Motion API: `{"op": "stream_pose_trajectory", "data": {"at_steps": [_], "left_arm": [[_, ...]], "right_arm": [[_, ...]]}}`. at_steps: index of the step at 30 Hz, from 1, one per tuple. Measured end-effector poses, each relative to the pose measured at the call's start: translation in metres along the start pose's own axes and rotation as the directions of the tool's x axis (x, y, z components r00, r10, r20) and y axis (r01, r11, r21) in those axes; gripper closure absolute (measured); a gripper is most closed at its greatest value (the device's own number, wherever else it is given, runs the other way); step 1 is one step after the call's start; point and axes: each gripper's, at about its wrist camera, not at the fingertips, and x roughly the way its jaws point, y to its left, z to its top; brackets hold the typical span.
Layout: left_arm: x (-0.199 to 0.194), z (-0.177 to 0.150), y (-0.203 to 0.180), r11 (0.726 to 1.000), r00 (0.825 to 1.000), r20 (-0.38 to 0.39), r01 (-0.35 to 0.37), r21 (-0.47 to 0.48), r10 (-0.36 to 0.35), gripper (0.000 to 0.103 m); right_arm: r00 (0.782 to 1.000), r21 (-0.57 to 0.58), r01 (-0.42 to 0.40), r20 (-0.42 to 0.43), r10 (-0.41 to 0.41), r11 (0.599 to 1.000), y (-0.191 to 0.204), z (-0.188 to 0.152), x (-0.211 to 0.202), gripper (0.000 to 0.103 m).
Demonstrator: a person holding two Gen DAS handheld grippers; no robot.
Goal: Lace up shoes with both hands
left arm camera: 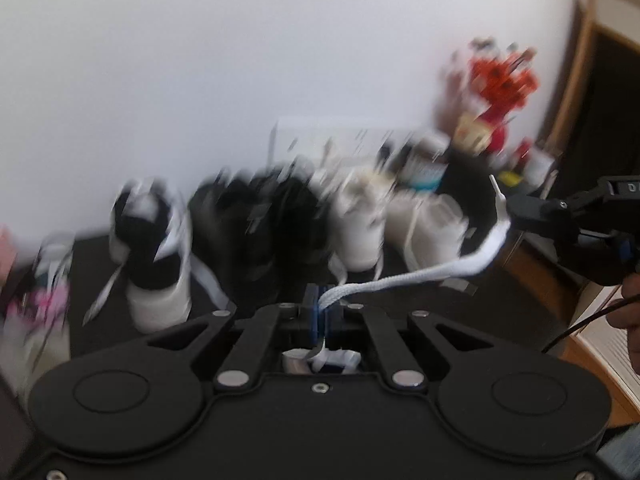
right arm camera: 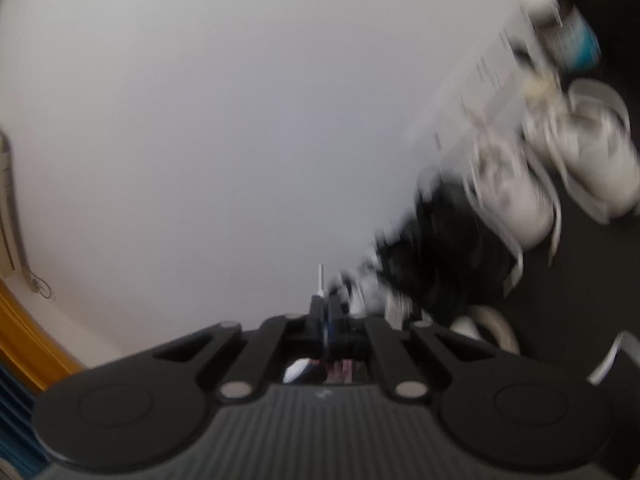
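1. Honestly, the lacing looks barely started: the white shoelace hangs in the air between both grippers, threaded through no eyelet that I can see.
2. Left gripper is clamped on one stretch of it; right gripper pinches it near the plastic tip.
3. Shoes sit blurred in a row on the dark table, well apart from the lace.
4. Left gripper angles down towards the shoes; the right one comes in from the side, nearly level.

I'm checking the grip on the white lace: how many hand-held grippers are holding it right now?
2. The left hand-held gripper is shut on the lace at bottom centre of its own view; the right hand-held gripper pinches it near the tip, at the right edge.
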Motion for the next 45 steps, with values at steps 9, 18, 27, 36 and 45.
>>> {"op": "stream_pose_trajectory", "data": {"at_steps": [9, 18, 27, 36, 45], "left_arm": [[-0.011, -0.001, -0.021, 0.991, 0.995, 0.001, 0.103, 0.080, -0.103, 0.046], [-0.013, 0.013, -0.046, 0.973, 0.985, 0.004, 0.171, 0.156, -0.174, 0.032], [-0.017, 0.020, -0.031, 0.981, 0.983, 0.020, 0.182, 0.069, -0.184, 0.029], [-0.019, 0.011, -0.058, 0.958, 0.968, -0.022, 0.251, 0.138, -0.251, 0.023], [0.001, 0.019, -0.058, 0.970, 0.972, 0.007, 0.234, 0.071, -0.235, 0.080]], "right_arm": [[0.998, 0.058, 0.014, -0.070, -0.010, 0.998, -0.009, -0.013, 0.026, 0.101], [0.998, 0.011, 0.059, -0.019, -0.059, 0.998, 0.003, -0.013, 0.010, 0.101], [0.998, 0.002, 0.066, -0.014, -0.065, 0.998, 0.003, -0.014, 0.008, 0.101], [0.999, -0.019, 0.022, -0.028, -0.023, 1.000, 0.014, -0.016, 0.013, 0.101], [1.000, 0.002, -0.005, -0.031, 0.005, 1.000, 0.012, -0.017, 0.010, 0.101]]}}
